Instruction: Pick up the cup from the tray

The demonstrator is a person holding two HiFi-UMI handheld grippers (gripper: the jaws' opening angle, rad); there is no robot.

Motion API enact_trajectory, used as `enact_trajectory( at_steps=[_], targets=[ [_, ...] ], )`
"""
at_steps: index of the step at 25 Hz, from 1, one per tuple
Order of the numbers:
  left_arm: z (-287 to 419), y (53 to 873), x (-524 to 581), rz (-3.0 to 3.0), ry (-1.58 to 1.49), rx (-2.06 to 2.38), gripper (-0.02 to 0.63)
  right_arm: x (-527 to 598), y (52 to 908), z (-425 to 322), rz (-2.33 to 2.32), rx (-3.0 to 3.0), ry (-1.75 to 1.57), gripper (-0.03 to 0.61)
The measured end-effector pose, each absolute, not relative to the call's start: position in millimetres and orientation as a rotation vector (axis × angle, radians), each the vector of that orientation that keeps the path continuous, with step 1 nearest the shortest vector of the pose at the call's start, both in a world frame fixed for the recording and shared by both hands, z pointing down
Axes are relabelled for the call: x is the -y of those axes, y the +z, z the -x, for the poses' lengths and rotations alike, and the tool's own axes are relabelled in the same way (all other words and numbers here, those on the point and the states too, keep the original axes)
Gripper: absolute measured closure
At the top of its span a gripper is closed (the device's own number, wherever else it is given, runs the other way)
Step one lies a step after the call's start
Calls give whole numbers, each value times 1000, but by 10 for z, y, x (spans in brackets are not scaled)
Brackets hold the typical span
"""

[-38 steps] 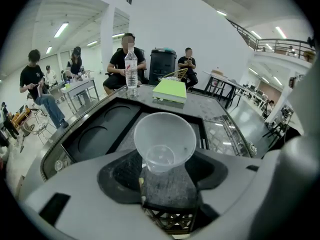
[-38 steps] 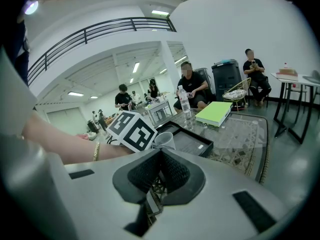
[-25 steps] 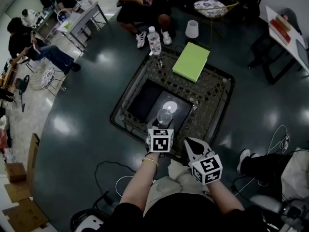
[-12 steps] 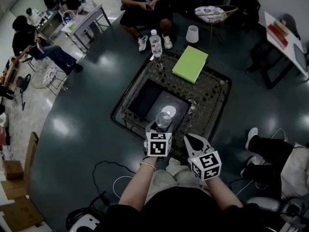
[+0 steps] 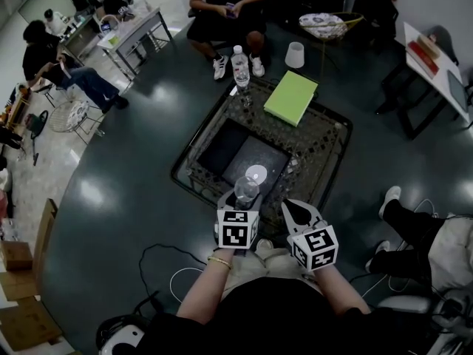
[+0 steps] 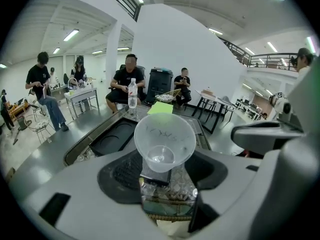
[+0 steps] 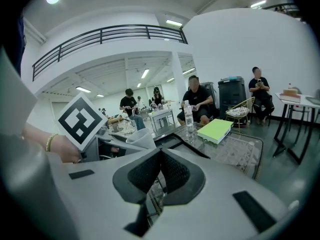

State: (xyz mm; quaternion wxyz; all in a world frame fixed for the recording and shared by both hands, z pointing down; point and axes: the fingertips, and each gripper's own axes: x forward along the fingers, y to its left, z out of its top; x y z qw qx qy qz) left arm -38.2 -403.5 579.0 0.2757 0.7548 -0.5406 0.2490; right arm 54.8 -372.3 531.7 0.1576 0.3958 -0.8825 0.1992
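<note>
— Cup (image 5: 247, 189) first: where does it sit?
— Off the tray (image 5: 220, 150). The left gripper (image 5: 244, 197) has it up in the air over the near edge of the table (image 5: 325, 161), just on our side of the tray. It is a clear plastic cup, tipped so that its mouth faces back toward the gripper. The left gripper view looks right down into it.
— So the left tongs are closed on it?
— Yes. They stand wide, with the cup's lower part between the two black pads (image 6: 128, 172). Nothing else is between them.
— And the right gripper (image 5: 288, 207)?
— Its pads are pressed together and hold nothing. It hangs just to the right of the left one, also at the near edge of the table and a little apart from the cup. Its own view shows the cup off to the left.
— How does the tray lie?
— It is a dark rectangle in the left half of the table. A second, greyer panel touches its right side, and a bright reflection shows on that panel. Whether the two are one piece I cannot tell.
— What else is on the table?
— A green book (image 5: 293, 97) lies flat against the far edge, about midway along. A water bottle (image 5: 241, 69) stands upright at the far left corner.
— Anyone nearby?
— A seated person (image 5: 222, 6) is just beyond the far edge.
</note>
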Motion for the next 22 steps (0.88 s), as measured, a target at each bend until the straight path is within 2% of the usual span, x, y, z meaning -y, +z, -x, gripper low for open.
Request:
enact_trajectory(
  at_steps=[22],
  targets=[
    [368, 5491, 3714, -2083, 600, 1441, 344, 3543, 5240, -389, -1080, 2530, 488, 567]
  ],
)
